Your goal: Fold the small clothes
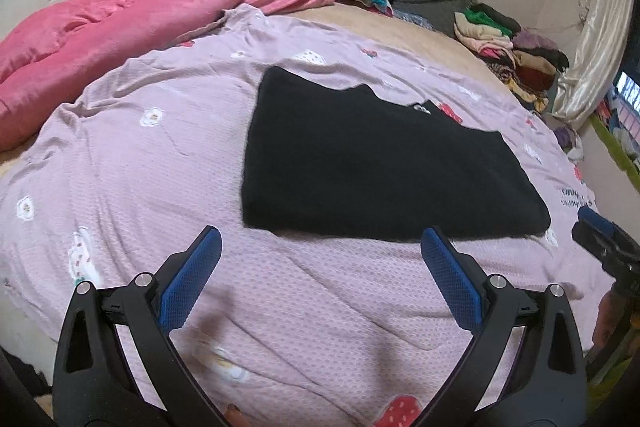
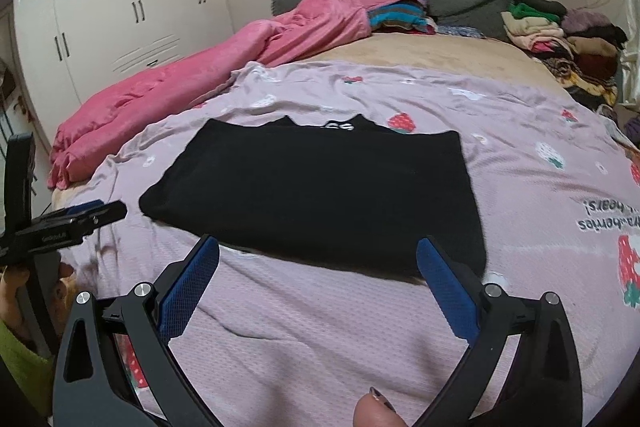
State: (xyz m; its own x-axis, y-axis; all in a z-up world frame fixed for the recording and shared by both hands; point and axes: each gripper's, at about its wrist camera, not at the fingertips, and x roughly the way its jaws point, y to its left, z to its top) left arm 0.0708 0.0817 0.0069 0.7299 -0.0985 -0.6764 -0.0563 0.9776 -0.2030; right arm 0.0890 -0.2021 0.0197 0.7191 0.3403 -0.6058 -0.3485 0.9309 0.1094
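wardrobe (image 2: 120,7): white, far left behind the bed
quilt (image 1: 120,23): pink, bunched along the left edge of the bed
left gripper (image 1: 320,251): jaws spread wide, holding nothing, above the sheet just short of the garment's near edge
garment (image 1: 372,167): black, folded to a flat rectangle, lying mid-sheet, white print showing at its far edge
sheet (image 1: 140,167): lilac, strawberry print, spread under the garment
right gripper (image 2: 318,259): jaws released, empty, near the garment's near edge
clothes pile (image 2: 568,39): stacked at the far right of the bed
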